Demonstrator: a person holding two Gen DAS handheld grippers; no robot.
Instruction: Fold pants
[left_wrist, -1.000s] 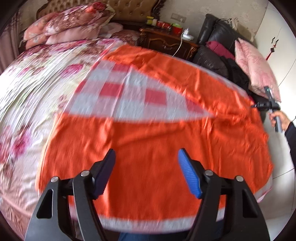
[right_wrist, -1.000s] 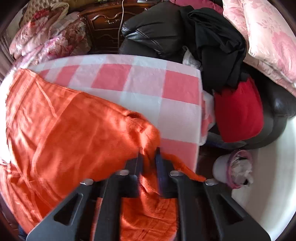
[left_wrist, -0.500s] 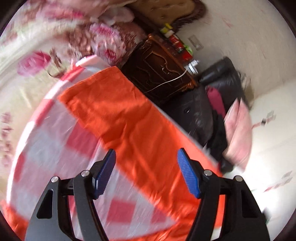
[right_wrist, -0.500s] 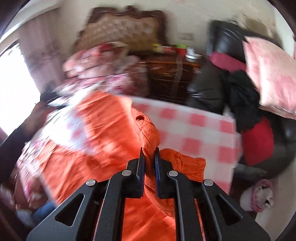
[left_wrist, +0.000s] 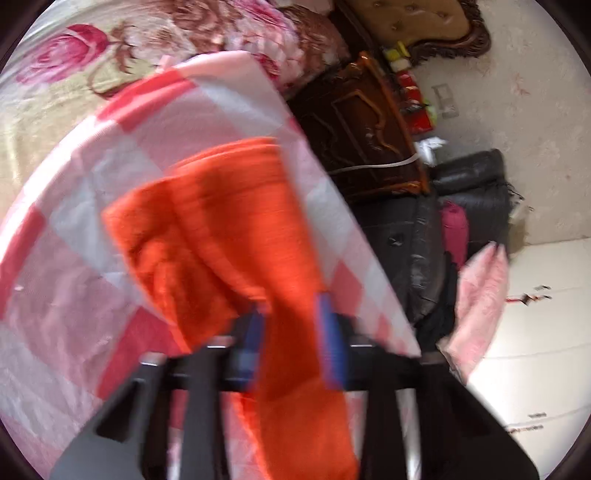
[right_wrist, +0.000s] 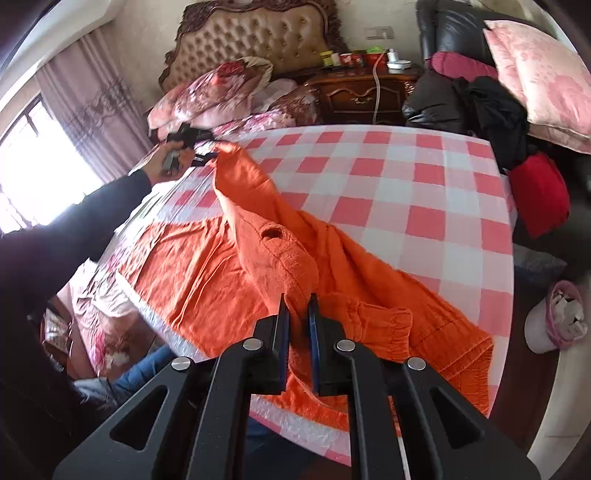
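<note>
The left hand-held gripper (left_wrist: 291, 332), wide apart a second before, was closing on the orange pants (right_wrist: 258, 266); the right hand-held gripper (right_wrist: 295, 325) stayed clamped on them over the bed's checked cloth (right_wrist: 406, 192), so folding could begin.

Left wrist view: the camera looks forward and down along the left tongs (left_wrist: 291, 332), very close to the orange pants (left_wrist: 229, 229) on the checked cloth (left_wrist: 92, 177), with the frame rolled and blurred. Right wrist view: the camera looks forward and down along the right tongs (right_wrist: 296, 314) from farther back, taking in the whole cloth-covered surface toward the headboard (right_wrist: 251, 40). Both views share the pants, the checked cloth, the nightstand (right_wrist: 362, 96) and the black chair (right_wrist: 454, 26); the right view also shows the left tongs at far left.
</note>
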